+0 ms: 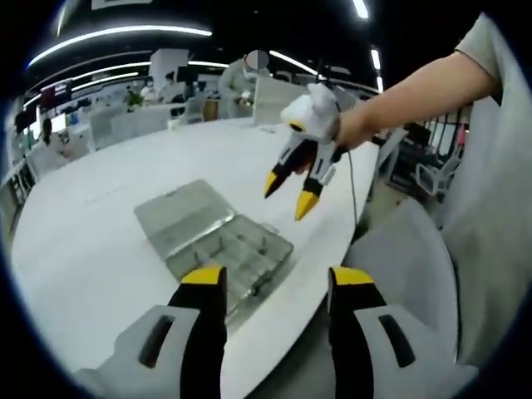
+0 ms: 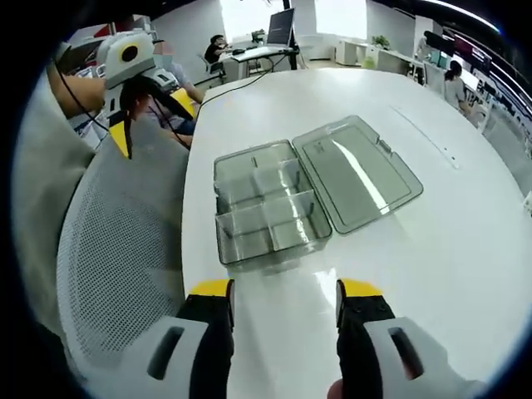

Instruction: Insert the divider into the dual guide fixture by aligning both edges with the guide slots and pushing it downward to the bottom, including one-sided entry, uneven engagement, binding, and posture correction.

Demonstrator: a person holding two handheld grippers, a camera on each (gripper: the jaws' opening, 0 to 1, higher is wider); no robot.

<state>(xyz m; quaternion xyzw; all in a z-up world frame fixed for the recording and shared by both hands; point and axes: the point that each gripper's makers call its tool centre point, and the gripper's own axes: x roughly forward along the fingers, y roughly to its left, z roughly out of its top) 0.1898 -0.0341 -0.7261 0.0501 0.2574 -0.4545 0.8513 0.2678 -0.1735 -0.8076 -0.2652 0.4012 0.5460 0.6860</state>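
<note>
- The clear plastic box (image 2: 270, 208) lies open on the white table (image 2: 416, 274), near its edge, with its lid (image 2: 357, 170) folded flat beside it.
- Dividers (image 2: 266, 204) stand inside, splitting the box into compartments.
- The left gripper (image 1: 274, 287) hangs above the table edge, its 2 jaws apart and empty.
- The right gripper (image 2: 283, 291) hovers before the box, jaws spread, holding nothing.
- A mesh chair (image 2: 125, 241) sits beside the table.

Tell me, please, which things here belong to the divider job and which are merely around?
For the job: clear compartment box, its open lid, dividers inside, left gripper, right gripper.

Just around: white table, mesh chair, monitor.
</note>
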